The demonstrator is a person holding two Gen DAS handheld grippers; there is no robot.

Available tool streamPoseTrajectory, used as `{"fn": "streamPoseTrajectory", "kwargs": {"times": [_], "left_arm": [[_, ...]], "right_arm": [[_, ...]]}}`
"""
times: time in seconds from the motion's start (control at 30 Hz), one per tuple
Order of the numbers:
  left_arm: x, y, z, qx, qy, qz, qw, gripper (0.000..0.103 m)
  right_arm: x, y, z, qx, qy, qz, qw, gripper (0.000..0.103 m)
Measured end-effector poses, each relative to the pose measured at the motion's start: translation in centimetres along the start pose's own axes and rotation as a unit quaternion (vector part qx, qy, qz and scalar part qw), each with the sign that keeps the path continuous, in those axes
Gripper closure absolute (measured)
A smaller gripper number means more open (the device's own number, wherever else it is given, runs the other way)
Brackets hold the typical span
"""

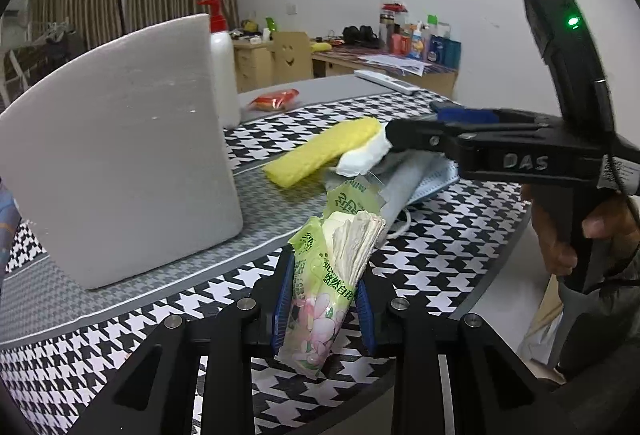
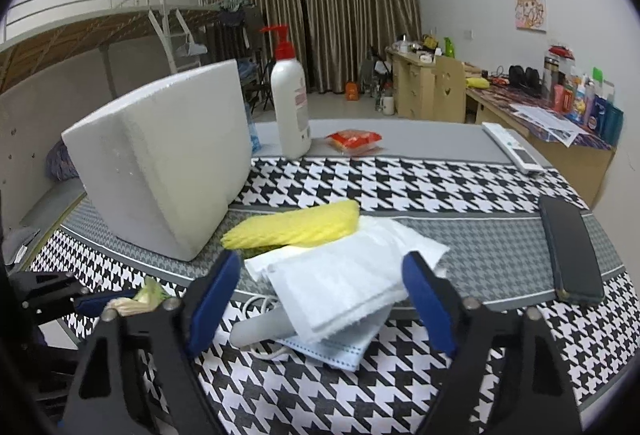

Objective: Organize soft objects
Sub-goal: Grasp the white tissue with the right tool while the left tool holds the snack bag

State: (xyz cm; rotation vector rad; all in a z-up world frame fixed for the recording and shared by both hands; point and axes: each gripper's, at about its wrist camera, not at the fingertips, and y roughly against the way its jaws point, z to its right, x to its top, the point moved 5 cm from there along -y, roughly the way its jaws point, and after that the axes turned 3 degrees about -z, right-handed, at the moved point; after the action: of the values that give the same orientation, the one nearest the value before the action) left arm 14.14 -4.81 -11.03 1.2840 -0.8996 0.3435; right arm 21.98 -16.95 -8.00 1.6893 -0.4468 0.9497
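My left gripper [image 1: 323, 303] is shut on a green tissue pack [image 1: 328, 287] and holds it above the checked tablecloth; the pack's tip also shows in the right wrist view [image 2: 136, 301]. My right gripper [image 2: 320, 299] is open, its blue pads on either side of a white folded cloth [image 2: 340, 275] that lies on a blue face mask [image 2: 332, 351]. In the left wrist view the right gripper [image 1: 404, 133] hovers over the white cloth [image 1: 362, 157] and mask [image 1: 424, 175]. A yellow sponge [image 2: 296, 225] lies just behind the cloth.
A white foam box [image 2: 160, 163] stands at left. A pump bottle [image 2: 290, 103] and red packet [image 2: 354, 141] are behind it. A remote [image 2: 512, 149] and a black phone [image 2: 570, 247] lie at right. The table [image 2: 440, 139] ends near the phone.
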Motion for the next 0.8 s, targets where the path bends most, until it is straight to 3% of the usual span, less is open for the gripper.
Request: {"fn": "streamPoseTrajectory", "kwargs": {"times": [0.13, 0.27, 0.4, 0.8], "left_arm": [[0.0, 0.3, -0.4, -0.001, 0.007, 0.006, 1.0000, 0.073], [-0.3, 0.4, -0.5, -0.001, 0.010, 0.006, 0.9999, 0.073], [-0.5, 0.6, -0.6, -0.006, 0.009, 0.008, 0.9999, 0.073], [-0.8, 1.4, -0.5, -0.003, 0.008, 0.014, 0.9999, 0.073]], "right_arm": [[-0.4, -0.9, 0.7, -0.011, -0.011, -0.023, 1.000, 0.038], [-0.9, -0.9, 1.3, -0.007, -0.025, -0.036, 0.999, 0.063], [-1.0, -0.1, 1.5, 0.001, -0.035, -0.030, 0.999, 0.075], [-0.4, 2.8, 1.8, 0.005, -0.050, 0.003, 0.999, 0.076]]}}
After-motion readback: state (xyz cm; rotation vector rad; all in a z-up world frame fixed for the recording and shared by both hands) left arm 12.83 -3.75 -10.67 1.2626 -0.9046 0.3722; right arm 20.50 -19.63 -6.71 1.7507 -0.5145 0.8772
